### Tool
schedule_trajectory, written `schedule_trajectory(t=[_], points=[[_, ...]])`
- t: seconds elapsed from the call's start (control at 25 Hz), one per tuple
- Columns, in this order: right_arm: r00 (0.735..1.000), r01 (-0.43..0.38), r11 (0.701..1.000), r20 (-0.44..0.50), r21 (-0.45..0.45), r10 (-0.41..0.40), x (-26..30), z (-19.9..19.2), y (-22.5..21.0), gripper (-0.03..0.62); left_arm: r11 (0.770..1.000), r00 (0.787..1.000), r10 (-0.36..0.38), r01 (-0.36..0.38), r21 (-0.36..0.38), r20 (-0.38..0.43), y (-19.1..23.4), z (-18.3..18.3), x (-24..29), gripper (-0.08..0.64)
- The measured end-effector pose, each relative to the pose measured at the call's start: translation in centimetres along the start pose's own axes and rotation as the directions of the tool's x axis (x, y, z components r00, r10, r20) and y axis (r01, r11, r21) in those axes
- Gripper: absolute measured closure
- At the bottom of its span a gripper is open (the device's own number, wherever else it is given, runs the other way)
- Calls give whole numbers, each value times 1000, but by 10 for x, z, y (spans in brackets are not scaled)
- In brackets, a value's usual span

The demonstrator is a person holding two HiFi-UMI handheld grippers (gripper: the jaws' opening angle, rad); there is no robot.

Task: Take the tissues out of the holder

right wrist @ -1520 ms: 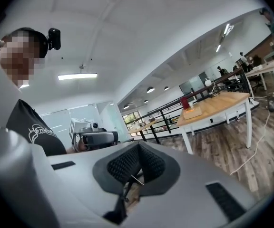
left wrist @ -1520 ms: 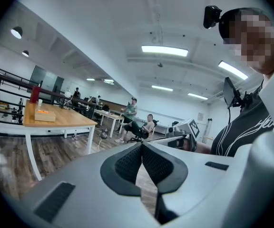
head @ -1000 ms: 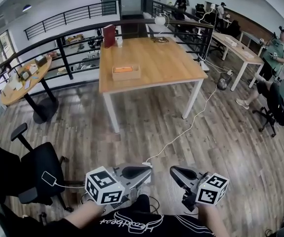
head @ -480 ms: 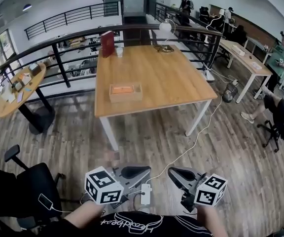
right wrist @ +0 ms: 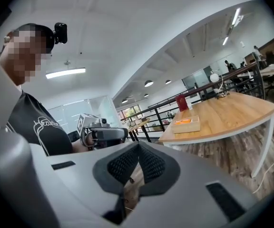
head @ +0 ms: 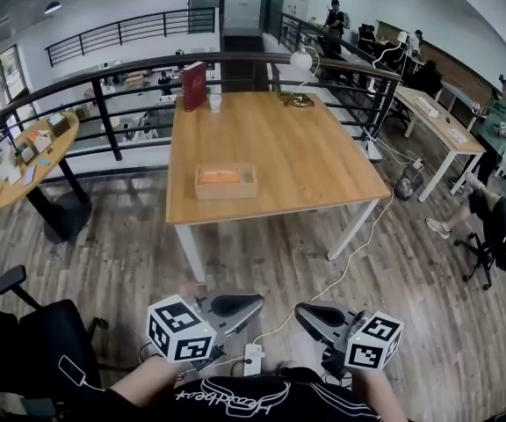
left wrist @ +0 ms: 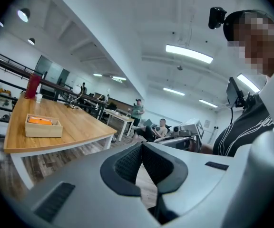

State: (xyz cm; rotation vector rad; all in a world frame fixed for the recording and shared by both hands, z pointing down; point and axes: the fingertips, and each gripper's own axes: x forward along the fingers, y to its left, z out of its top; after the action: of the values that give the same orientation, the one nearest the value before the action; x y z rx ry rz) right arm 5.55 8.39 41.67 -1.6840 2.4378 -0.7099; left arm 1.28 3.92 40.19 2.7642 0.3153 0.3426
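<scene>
A wooden holder [head: 226, 184] with an orange tissue pack [head: 220, 176] in it stands near the front edge of the long wooden table [head: 314, 161]. Both grippers are held low against my body, well short of the table. The left gripper [head: 258, 301] and the right gripper [head: 298, 311] point toward each other, both shut and empty. In the left gripper view, the holder [left wrist: 43, 127] lies far off to the left of the shut left gripper [left wrist: 141, 147]. The right gripper view shows the holder [right wrist: 186, 124] off to the right of the right gripper [right wrist: 138, 148].
A red box [head: 194, 84], a cup [head: 215, 101] and a lamp [head: 302, 60] stand at the table's far end by a black railing [head: 104, 104]. A power strip [head: 253, 356] and cable lie on the floor at my feet. A black chair [head: 33, 350] is at left; seated people [head: 490, 227] at right.
The table and holder have come closer and lower in the head view as I walk toward them. Both grippers keep their place by my body, still shut.
</scene>
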Motion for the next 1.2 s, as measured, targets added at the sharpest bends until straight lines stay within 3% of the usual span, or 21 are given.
schedule_trajectory(t=[0.24, 0.48, 0.84, 1.2], points=[[998, -62, 997, -15, -52, 62, 26, 11, -4, 577, 999, 998, 54, -54, 3, 38, 24, 9, -11, 546], [988, -139, 987, -75, -85, 133, 65, 22, -37, 577, 991, 989, 133, -133, -15, 65, 71, 21, -6, 546], [963, -243, 965, -145, -96, 228, 133, 76, -125, 577, 971, 969, 235, -231, -68, 73, 172, 61, 32, 546], [929, -340, 933, -195, -121, 313, 207, 148, -205, 577, 947, 946, 318, -314, -67, 66, 269, 122, 65, 546]])
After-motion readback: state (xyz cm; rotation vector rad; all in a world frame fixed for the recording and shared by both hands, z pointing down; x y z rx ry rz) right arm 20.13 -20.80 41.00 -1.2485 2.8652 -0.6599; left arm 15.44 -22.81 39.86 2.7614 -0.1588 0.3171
